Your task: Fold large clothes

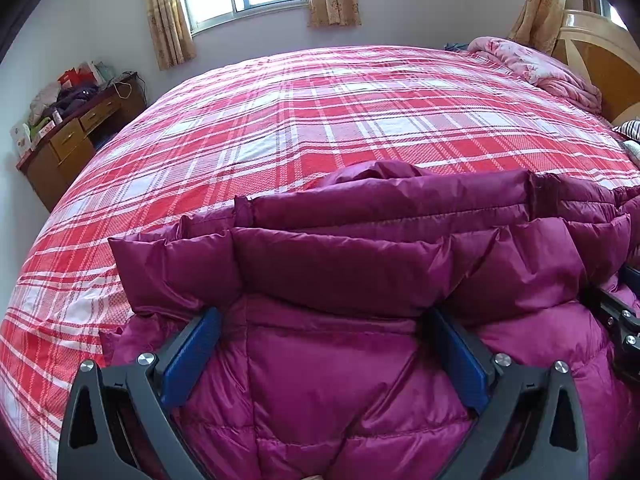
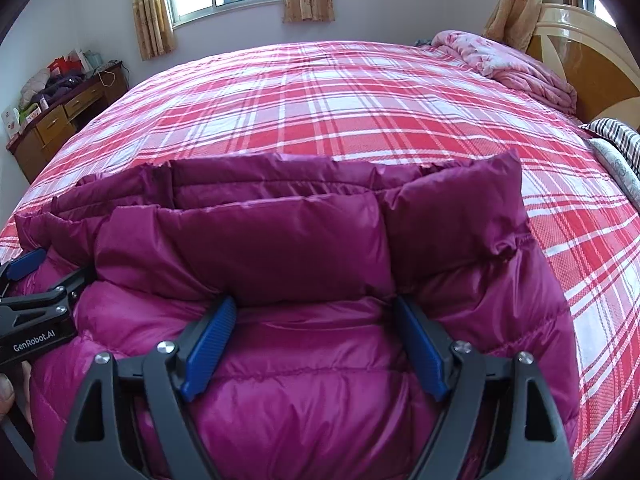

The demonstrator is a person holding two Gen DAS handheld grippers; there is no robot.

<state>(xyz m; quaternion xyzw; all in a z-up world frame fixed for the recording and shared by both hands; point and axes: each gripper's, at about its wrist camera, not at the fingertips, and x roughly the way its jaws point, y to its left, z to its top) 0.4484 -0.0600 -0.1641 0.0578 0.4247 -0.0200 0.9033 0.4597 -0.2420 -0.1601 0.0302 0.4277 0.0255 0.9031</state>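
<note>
Two hand-held grippers, my left (image 1: 320,354) and right (image 2: 316,344), rest side by side with jaws spread wide, grasping nothing, on the magenta down jacket (image 2: 280,240) doubled over low in frame on the plaid bed (image 2: 320,100), apparently flattening its fold.

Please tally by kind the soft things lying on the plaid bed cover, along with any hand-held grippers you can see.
Magenta puffer jacket: 1
Pink floral quilt bundled by the headboard: 1
Striped pillow at the right edge: 1
Hand-held grippers: 2, the left hand-held gripper and the right hand-held gripper, both with jaws wide over the jacket
Total: 5
</note>
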